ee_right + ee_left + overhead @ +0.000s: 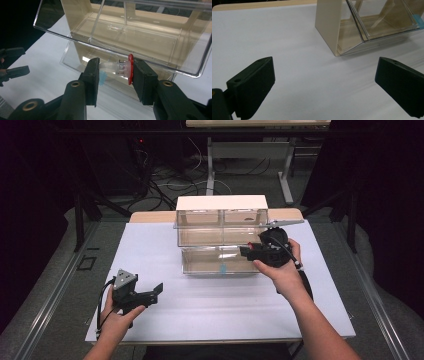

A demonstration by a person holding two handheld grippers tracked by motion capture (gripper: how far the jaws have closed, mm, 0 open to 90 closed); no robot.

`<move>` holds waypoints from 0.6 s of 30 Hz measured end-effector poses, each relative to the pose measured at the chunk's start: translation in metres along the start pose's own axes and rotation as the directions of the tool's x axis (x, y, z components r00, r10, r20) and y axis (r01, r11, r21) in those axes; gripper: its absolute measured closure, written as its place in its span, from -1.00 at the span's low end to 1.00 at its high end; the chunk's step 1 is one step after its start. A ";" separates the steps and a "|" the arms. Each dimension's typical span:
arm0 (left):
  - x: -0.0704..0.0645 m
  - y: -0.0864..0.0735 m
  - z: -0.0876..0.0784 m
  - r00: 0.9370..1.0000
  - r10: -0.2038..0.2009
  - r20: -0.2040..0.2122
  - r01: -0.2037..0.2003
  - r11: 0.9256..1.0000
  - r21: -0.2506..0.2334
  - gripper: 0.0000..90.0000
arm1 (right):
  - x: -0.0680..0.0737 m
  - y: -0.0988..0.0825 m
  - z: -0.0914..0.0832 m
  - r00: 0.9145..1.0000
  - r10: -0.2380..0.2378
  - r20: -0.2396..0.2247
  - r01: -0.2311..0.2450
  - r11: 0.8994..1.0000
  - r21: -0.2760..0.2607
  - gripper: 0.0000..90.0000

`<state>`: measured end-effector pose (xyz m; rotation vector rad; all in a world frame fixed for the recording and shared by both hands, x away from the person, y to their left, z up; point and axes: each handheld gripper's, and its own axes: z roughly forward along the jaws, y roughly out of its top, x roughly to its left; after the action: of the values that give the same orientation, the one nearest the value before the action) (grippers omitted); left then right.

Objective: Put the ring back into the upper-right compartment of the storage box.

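Note:
A cream cabinet (220, 203) with clear drawers stands at the back middle of the white table (150, 250). Two of its drawers are pulled out: an upper one (215, 236) and a lower one (210, 262). My right gripper (248, 251) is at the drawers' right front, shut on a small clear plastic piece with a red disc (122, 67). In the right gripper view my right gripper (115, 68) holds that piece just below the upper drawer's front rim (125, 53). My left gripper (156, 294) rests low at the front left, open and holding nothing, and the left gripper view shows the gripper (324, 65) over bare table.
A small blue item (223, 268) lies in the lower drawer. The cabinet's cream side wall (328, 25) stands ahead and to the right of the left gripper. Cables and table legs (210, 175) are on the floor beyond the table.

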<state>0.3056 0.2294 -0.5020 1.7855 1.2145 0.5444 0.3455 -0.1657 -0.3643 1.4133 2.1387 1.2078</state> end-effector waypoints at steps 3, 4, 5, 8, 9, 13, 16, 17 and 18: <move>0.000 0.000 0.000 1.000 -0.001 0.000 0.001 1.000 0.000 -0.93 | -0.001 0.004 -0.001 1.000 0.003 0.003 -0.003 1.000 0.000 0.32; 0.000 0.000 0.000 1.000 0.000 -0.001 0.000 1.000 0.000 -0.93 | -0.002 0.005 -0.001 1.000 0.002 0.002 -0.002 1.000 -0.005 0.32; 0.000 0.000 0.000 1.000 -0.001 0.000 0.001 1.000 -0.001 -0.93 | -0.002 0.007 -0.002 1.000 0.004 0.003 -0.004 1.000 -0.004 0.32; 0.000 0.000 0.000 1.000 0.000 0.000 0.000 1.000 0.000 -0.93 | -0.002 0.010 -0.003 1.000 0.002 0.003 -0.002 1.000 -0.015 0.32; 0.000 0.000 0.000 1.000 0.000 0.000 0.000 1.000 0.000 -0.93 | -0.002 0.012 -0.003 1.000 0.006 0.006 -0.006 1.000 -0.011 0.32; 0.000 0.000 0.000 1.000 -0.001 0.000 0.001 1.000 -0.001 -0.93 | -0.003 0.016 -0.001 1.000 0.000 0.020 0.001 1.000 -0.013 0.32; 0.000 0.000 0.000 1.000 -0.001 0.000 0.001 1.000 0.000 -0.93 | -0.004 0.020 0.001 1.000 0.001 0.024 -0.001 1.000 -0.010 0.32; 0.000 0.000 0.000 1.000 0.000 0.000 0.000 1.000 0.000 -0.93 | -0.004 0.020 0.002 1.000 0.002 0.027 -0.002 1.000 -0.011 0.32; 0.000 0.000 0.000 1.000 0.000 0.000 0.000 1.000 0.000 -0.93 | -0.005 0.021 0.004 1.000 0.001 0.028 -0.001 1.000 -0.012 0.32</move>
<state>0.3059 0.2295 -0.5022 1.7860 1.2142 0.5441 0.3629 -0.1648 -0.3509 1.4182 2.1083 1.1924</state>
